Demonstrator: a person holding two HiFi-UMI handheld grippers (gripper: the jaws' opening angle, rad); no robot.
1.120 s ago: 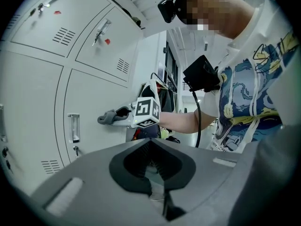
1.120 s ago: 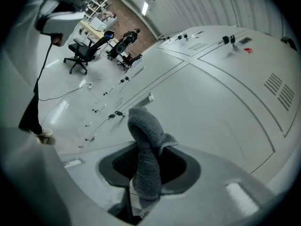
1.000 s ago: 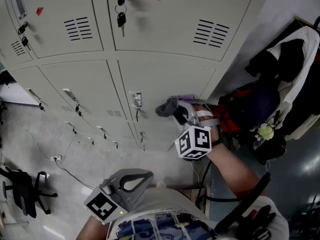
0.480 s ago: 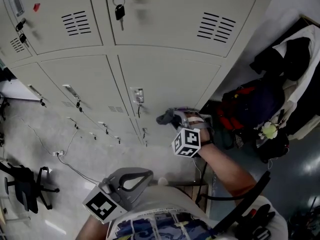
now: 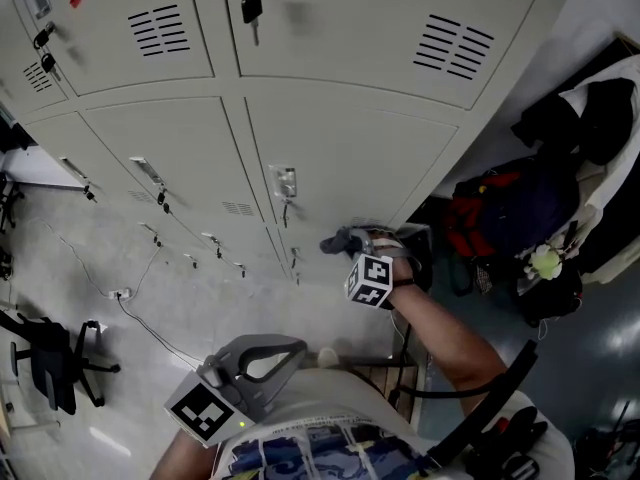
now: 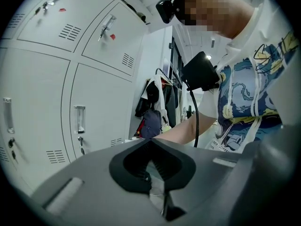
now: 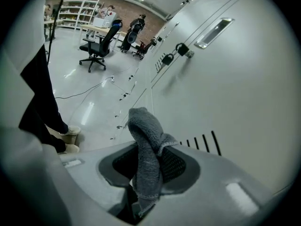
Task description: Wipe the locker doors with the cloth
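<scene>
At low locker door (image 5: 352, 158): right gripper (image 7: 146, 175) pinched grey cloth (image 7: 146, 138) just beside the panel.
Left gripper (image 6: 155, 175) was pressed together, empty, by torso. Advice: press cloth flat, steady strokes, avoid lock (image 5: 285, 182).

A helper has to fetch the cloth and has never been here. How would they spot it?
Find the bank of pale grey lockers, then follow the person's outstretched arm to the right gripper near the lockers' right-hand end. The cloth is the dark grey fluffy wad pinched in its jaws, the only soft thing by the flat metal doors.
</scene>
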